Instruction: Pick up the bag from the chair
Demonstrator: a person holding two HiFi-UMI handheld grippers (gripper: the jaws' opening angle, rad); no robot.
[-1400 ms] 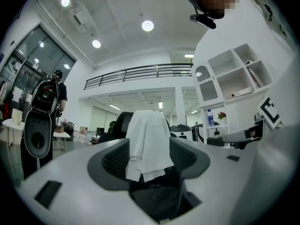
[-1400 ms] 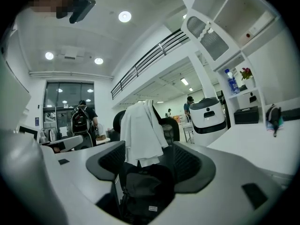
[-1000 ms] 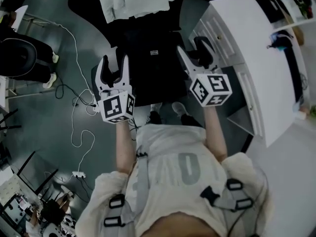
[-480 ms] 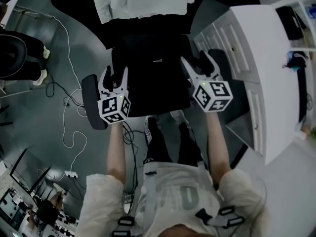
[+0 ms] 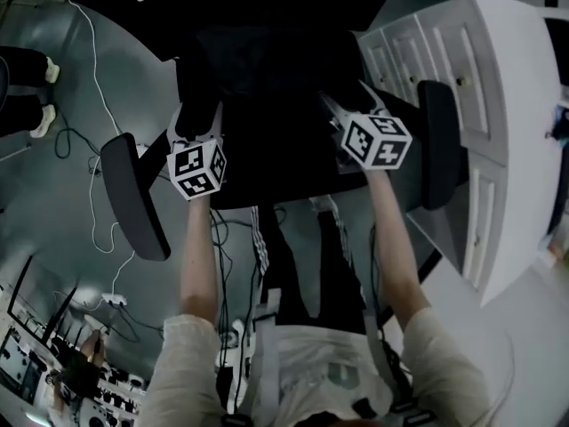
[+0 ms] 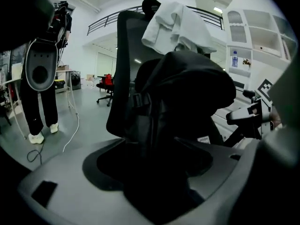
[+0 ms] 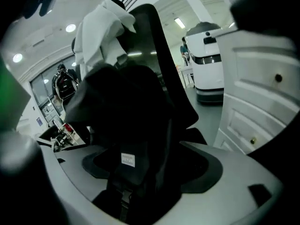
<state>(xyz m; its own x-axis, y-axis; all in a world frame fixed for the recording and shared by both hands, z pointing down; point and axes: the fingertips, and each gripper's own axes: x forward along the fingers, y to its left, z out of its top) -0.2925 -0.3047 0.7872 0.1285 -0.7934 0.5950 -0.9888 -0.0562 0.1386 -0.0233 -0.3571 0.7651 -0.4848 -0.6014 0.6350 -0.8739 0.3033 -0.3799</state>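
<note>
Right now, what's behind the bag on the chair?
The black backrest stands behind the bag, with a white cloth draped over its top. The bag covers the backrest's lower part.

Bag [image 5: 267, 87]: black soft backpack of matte fabric, bulky, with a rounded top; straps and a buckle show on its sides.
Bag pose: upright, top uppermost.
Bag place: on the chair [image 5: 133, 198] seat, between the two armrests and just in front of the backrest, filling most of the seat.
Bag mark: small white label [image 7: 127, 160] low on one face.
Chair: black office chair with a tall backrest and dark padded armrests.
</note>
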